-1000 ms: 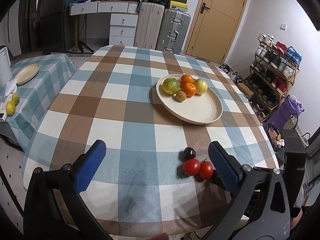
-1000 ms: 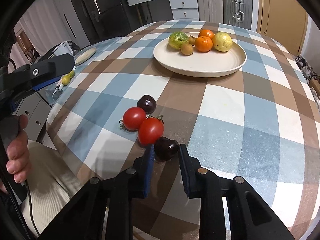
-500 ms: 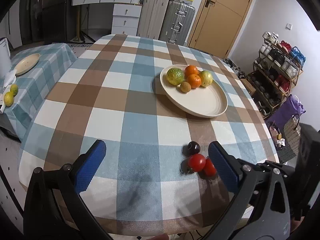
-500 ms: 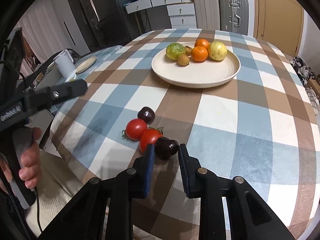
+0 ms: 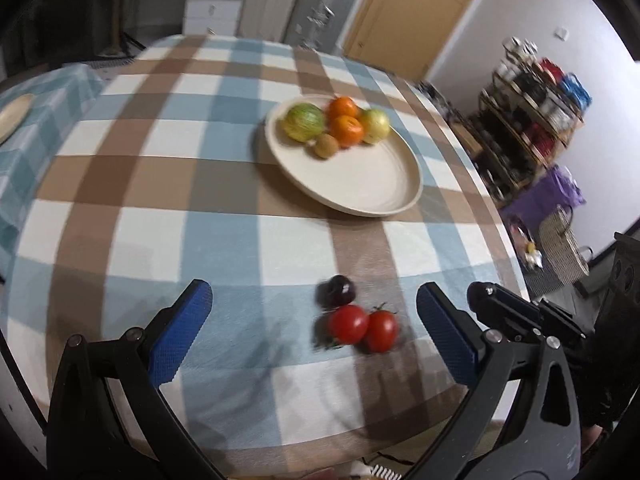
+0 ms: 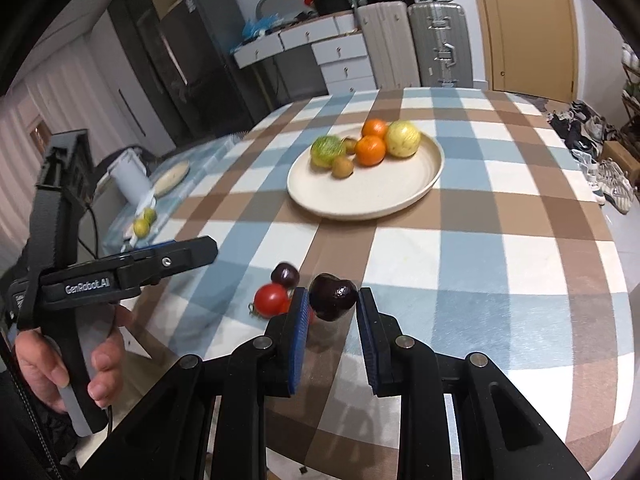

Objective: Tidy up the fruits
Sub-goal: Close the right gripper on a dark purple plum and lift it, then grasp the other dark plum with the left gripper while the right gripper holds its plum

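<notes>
Low in the right wrist frame, centre: right gripper (image 6: 333,300), blue pads closed to a narrow gap around a dark purple, glossy, heart-shaped plum (image 6: 333,296), pinched between the pads and lifted clear of the checked blue, brown and white tablecloth (image 6: 500,216). Just left of the pads, down on the cloth: a second dark plum (image 6: 285,274) and a round red tomato (image 6: 269,299), touching each other; another tomato mostly hidden behind the left pad. Above centre: a round cream ceramic plate (image 6: 400,196) carrying, bunched at its far side, a green-yellow ribbed fruit (image 6: 327,151), two oranges (image 6: 370,150), a pale yellow apple (image 6: 403,139) and small brown kiwis (image 6: 342,167). At far left: left gripper (image 6: 176,258), gripped by a bare hand (image 6: 64,368). In the left wrist frame: left gripper (image 5: 316,316) spread wide, blue pads far apart at lower left and lower right, nothing between them but cloth and, nearer the right pad, two red tomatoes (image 5: 362,326) side by side with the dark plum (image 5: 338,290) just above. Plate (image 5: 360,184) at upper centre, somewhat blurred.
</notes>
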`<control>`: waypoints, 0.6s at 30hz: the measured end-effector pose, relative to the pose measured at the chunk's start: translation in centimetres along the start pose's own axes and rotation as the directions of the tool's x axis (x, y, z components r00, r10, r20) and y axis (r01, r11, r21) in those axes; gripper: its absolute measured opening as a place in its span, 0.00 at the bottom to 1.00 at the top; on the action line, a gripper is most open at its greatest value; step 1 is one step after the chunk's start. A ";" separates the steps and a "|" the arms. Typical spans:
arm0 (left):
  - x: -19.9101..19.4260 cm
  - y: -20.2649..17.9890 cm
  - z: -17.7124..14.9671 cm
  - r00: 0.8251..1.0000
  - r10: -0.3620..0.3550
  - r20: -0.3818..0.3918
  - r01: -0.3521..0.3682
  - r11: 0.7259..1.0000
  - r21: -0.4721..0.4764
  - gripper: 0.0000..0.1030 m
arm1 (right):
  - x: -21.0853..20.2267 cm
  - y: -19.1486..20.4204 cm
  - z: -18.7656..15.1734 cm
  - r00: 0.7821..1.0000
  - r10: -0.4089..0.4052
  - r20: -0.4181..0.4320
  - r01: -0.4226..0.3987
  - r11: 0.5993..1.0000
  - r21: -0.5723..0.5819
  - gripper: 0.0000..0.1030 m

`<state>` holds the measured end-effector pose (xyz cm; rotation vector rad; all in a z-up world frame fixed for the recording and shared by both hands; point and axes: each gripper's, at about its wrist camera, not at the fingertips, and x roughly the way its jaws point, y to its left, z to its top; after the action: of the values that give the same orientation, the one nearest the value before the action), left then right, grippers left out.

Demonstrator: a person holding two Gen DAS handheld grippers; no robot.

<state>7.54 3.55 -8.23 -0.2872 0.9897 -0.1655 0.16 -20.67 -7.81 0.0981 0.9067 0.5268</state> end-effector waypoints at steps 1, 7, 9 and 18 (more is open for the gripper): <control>0.5 -0.3 0.4 1.000 -0.002 -0.020 0.003 1.000 0.012 0.99 | -0.3 -0.2 0.1 1.000 0.003 0.007 -0.003 1.000 0.007 0.24; 4.3 -0.6 1.7 0.991 -0.021 -0.132 0.023 1.000 0.010 0.98 | -0.8 -1.3 0.5 1.000 -0.001 0.012 0.000 0.999 0.051 0.24; 5.1 -0.5 1.6 0.989 -0.012 -0.145 0.013 1.000 0.006 0.98 | -0.7 -1.3 0.5 1.000 -0.002 0.006 0.002 0.999 0.049 0.24; 7.3 -0.8 1.0 0.977 -0.045 -0.209 0.050 0.999 0.020 0.78 | 0.1 -0.3 0.6 0.999 0.033 -0.014 -0.033 0.999 0.031 0.24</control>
<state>12.28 1.04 -13.29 -0.2745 1.1883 -0.2554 0.81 -20.81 -7.61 0.1379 0.9290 0.5447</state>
